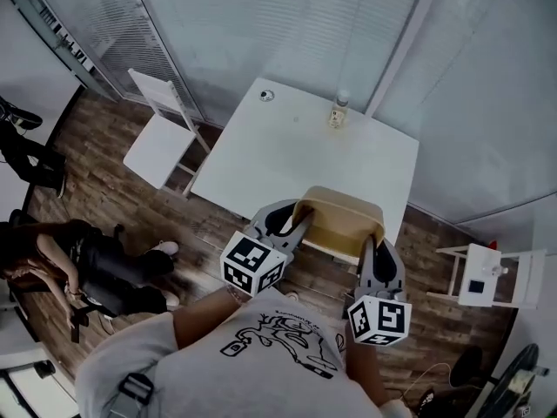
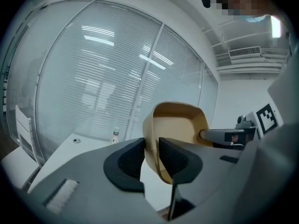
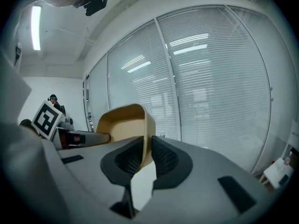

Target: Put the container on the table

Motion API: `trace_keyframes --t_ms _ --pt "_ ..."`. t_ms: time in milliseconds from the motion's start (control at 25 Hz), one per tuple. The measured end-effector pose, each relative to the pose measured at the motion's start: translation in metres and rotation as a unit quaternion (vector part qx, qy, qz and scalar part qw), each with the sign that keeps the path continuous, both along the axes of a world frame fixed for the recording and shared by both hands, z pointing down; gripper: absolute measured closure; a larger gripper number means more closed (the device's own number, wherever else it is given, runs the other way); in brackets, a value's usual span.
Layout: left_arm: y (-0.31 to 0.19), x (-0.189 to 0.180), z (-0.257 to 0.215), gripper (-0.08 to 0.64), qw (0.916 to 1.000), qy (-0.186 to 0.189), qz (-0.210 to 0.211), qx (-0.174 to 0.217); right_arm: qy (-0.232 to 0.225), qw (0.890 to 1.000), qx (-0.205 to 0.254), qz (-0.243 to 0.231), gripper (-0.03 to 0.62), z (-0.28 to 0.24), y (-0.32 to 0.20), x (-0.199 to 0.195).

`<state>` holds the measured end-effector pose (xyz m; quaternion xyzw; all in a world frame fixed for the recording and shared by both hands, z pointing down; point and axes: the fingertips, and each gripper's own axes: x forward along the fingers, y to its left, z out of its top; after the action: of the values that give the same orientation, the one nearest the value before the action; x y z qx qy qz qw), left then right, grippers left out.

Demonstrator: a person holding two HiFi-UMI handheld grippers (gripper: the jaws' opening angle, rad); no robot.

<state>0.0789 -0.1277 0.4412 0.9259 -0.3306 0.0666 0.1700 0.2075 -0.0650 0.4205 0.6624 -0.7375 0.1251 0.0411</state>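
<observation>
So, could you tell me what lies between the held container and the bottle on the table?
Nothing stands there: in the head view, only bare white tabletop separates the container from the bottle.

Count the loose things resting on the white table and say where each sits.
2. A small bottle near the table's far edge; a round object at its far left corner. The tan container, held over the near edge, isn't counted and may hide more.

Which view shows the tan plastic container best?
Head view: the tan plastic container shows almost whole from above, between the left gripper and right gripper. Each gripper view shows it side-on, one wall pinched in its fingers.
</observation>
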Motion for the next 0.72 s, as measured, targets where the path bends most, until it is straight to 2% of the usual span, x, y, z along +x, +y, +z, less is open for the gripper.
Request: trace_keyframes --t_ms 400,720 --pt "-0.124 -0.026 -0.005 0.468 0.9999 0.004 0.012 0.000 0.005 1.000 -0.010 0.007 0.577 -0.001 -0.124 -0.025" --pt "-0.179 -0.031 -0.001 0.468 0.9996 0.004 0.029 0.000 0.010 1.000 -0.012 0.020 0.577 0.003 -0.176 -0.032"
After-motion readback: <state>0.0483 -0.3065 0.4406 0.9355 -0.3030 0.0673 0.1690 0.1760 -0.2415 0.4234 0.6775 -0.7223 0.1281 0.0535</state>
